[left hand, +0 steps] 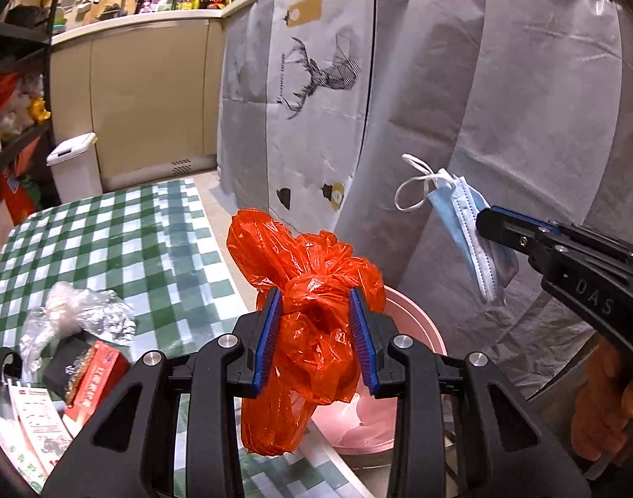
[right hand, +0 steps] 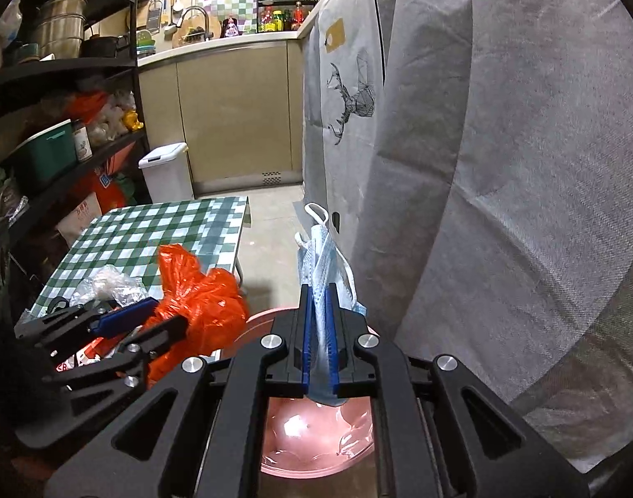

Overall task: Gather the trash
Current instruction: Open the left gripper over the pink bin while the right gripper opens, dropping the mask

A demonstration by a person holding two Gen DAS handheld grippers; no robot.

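My left gripper (left hand: pixel 315 303) is shut on a crumpled orange plastic bag (left hand: pixel 308 282) and holds it over the near edge of a pink bin (left hand: pixel 416 332). My right gripper (right hand: pixel 319 296) is shut on a folded blue face mask (right hand: pixel 321 249) and holds it above the same pink bin (right hand: pixel 316 444). The right gripper (left hand: pixel 488 224) and mask (left hand: pixel 461 220) also show at the right of the left wrist view. The left gripper (right hand: pixel 167 313) with the orange bag (right hand: pixel 204 307) shows at the left of the right wrist view.
A table with a green checked cloth (left hand: pixel 108 232) carries clear crumpled plastic (left hand: pixel 79 311), a red and black box (left hand: pixel 88 377) and printed papers (left hand: pixel 34 427). A grey covered appliance (left hand: pixel 503 103) stands right behind the bin. A white lidded bin (left hand: pixel 73 166) and black shelves (right hand: pixel 59 124) stand further back.
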